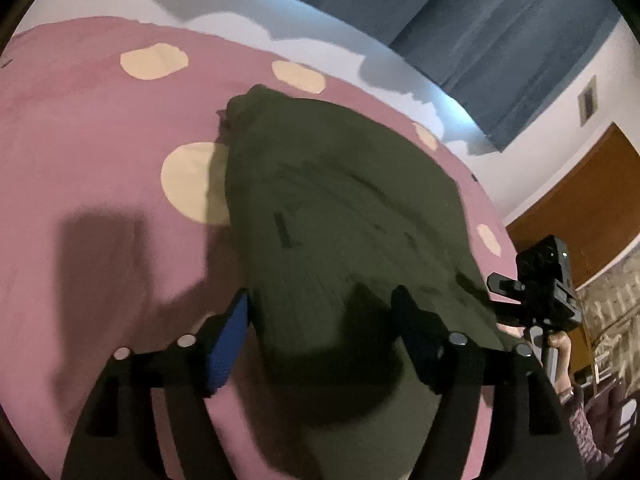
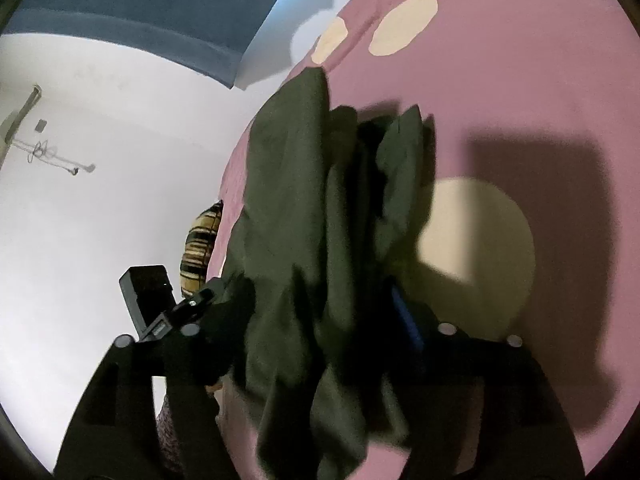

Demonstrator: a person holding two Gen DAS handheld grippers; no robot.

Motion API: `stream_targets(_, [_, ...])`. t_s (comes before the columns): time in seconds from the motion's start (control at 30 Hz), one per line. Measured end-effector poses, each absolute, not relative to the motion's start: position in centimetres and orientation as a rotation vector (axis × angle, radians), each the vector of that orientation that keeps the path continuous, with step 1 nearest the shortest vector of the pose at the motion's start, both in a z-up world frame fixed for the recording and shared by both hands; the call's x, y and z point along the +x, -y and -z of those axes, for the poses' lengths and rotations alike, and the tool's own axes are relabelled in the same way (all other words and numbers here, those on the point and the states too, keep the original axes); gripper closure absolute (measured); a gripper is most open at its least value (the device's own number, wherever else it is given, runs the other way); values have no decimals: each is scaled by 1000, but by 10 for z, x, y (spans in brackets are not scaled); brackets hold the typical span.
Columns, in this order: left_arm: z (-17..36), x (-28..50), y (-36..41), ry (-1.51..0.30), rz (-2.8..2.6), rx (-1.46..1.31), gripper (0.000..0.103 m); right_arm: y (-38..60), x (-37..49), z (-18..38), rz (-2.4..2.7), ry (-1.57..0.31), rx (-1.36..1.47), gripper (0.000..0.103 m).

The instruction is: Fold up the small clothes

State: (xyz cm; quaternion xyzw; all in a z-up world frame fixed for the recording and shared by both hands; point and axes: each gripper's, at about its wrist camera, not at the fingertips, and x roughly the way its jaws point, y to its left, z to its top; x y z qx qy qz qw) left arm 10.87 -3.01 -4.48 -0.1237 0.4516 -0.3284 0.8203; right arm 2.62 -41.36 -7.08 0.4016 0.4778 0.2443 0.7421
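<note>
A dark olive garment [image 1: 344, 208] lies on a pink bedspread [image 1: 100, 128] with cream dots. In the left wrist view my left gripper [image 1: 324, 312] stands with its jaws wide apart, one on each side of the garment's near end, not closed on it. The right gripper [image 1: 540, 280] shows at the garment's right edge. In the right wrist view the garment [image 2: 288, 184] is bunched in folds between the jaws of my right gripper [image 2: 316, 304], which look closed on the cloth. The left gripper [image 2: 156, 300] shows at the lower left.
The bedspread [image 2: 520, 80] fills most of both views. A white wall [image 2: 100, 200] and blue curtain [image 1: 500, 40] lie beyond the bed. A striped cushion [image 2: 200, 248] sits by the bed's edge. A brown door [image 1: 580, 200] is at right.
</note>
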Motion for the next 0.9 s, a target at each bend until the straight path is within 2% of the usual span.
stream_targets(0.13, [43, 75, 23, -959, 727, -272, 25, 409, 2, 64, -523, -1059, 822, 26])
stream_targets(0.2, [47, 65, 25, -972, 730, -266, 25, 406, -10, 64, -516, -1055, 813, 19])
stream_targets(0.3, [59, 61, 33, -994, 704, -221, 25, 397, -13, 68, -507, -1080, 766, 18])
stream_targets(0.33, [63, 62, 35, -1003, 697, -215, 28, 394, -14, 71, -500, -1087, 754, 19])
stream_targets(0.37, [67, 65, 36, -1018, 699, -218, 36, 392, -14, 74, -491, -1095, 741, 37])
stream_targets(0.4, [67, 66, 35, -1025, 694, -222, 40, 391, -14, 76, -467, -1109, 725, 64])
stream_targets(0.5, [56, 64, 35, -1013, 686, -193, 49, 395, -18, 73, -511, -1097, 785, 81])
stream_targets(0.67, [45, 65, 35, -1019, 647, -183, 52, 397, -24, 56, -548, -1048, 800, 85])
stream_targets(0.9, [63, 62, 41, -995, 649, -104, 50, 409, -27, 102, -580, -1070, 949, 85])
